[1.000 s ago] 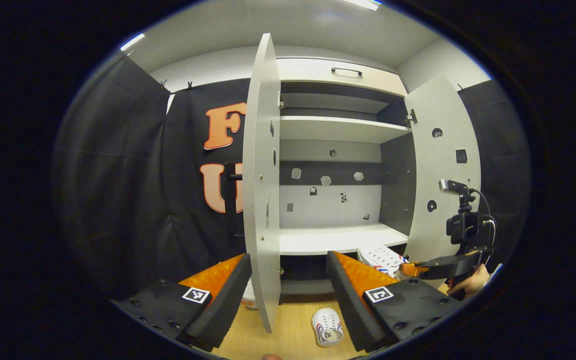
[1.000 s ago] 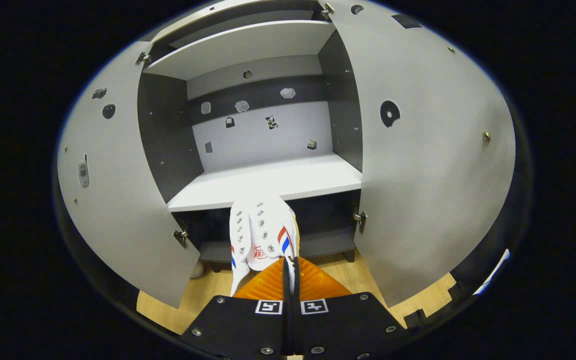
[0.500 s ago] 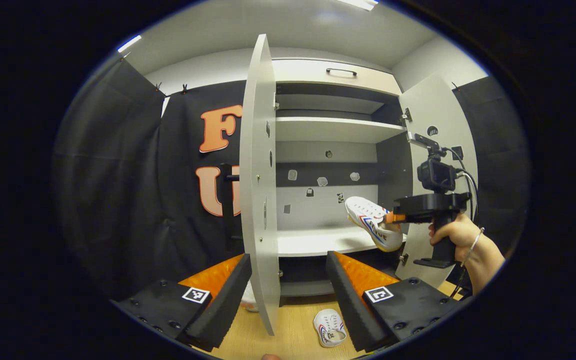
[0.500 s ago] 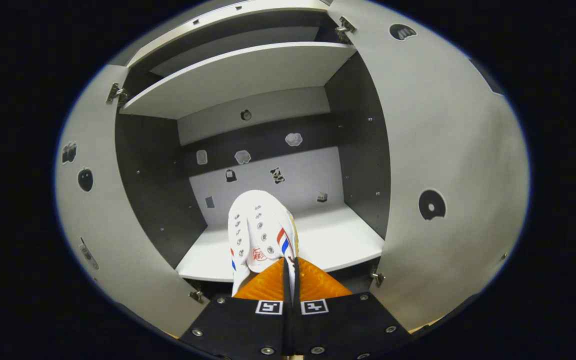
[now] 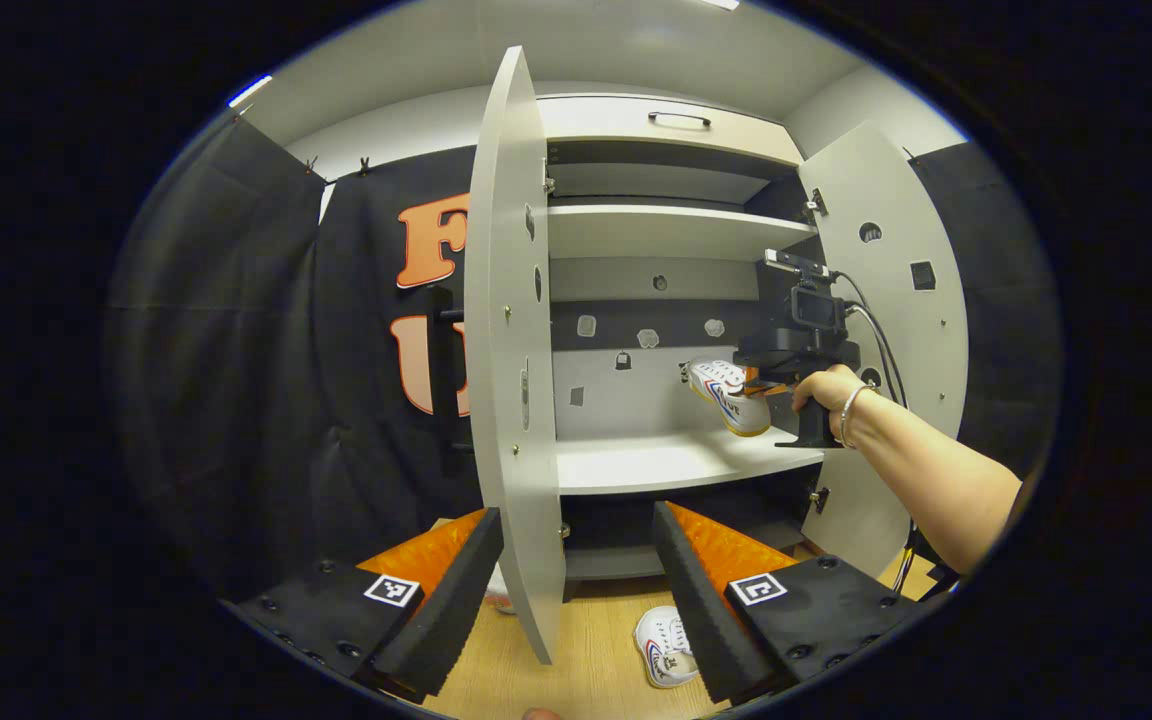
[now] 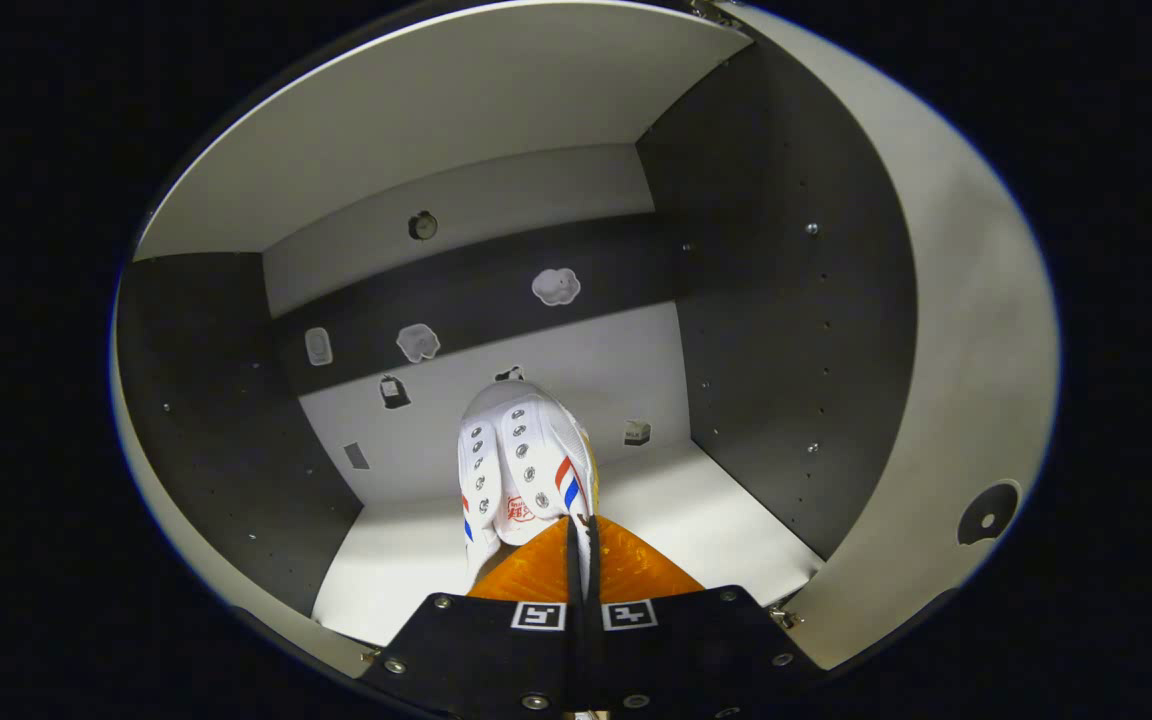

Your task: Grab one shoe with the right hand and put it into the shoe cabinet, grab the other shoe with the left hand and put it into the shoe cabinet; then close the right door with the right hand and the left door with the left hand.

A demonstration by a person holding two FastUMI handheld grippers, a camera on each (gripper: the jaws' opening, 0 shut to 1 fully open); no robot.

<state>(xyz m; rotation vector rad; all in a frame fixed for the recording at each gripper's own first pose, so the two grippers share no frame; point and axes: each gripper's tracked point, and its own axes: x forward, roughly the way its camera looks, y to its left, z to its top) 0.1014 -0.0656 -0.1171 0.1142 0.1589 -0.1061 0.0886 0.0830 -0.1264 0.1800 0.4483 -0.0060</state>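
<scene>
A white shoe (image 6: 521,470) with red and blue stripes hangs toe-forward above the middle shelf (image 6: 716,520) of the open shoe cabinet. My right gripper (image 6: 581,540) is shut on its heel edge. The left gripper view has the same shoe (image 5: 729,395) inside the compartment, held by the right gripper (image 5: 771,378) in a person's hand. The other white shoe (image 5: 664,648) lies on the wooden floor in front of the cabinet, partly hidden by my left gripper's right finger. My left gripper (image 5: 571,590) is open and holds nothing, low and well back from the cabinet.
Both cabinet doors stand open. The left door (image 5: 511,350) is edge-on straight ahead of my left gripper, and the right door (image 5: 886,300) swings out to the right. An upper shelf (image 5: 666,228) and a top drawer (image 5: 676,120) sit above. Small stickers dot the back wall.
My right gripper has lifted the shoe from low in front of the cabinet and carried it forward into the middle compartment. My left gripper has hardly moved.
</scene>
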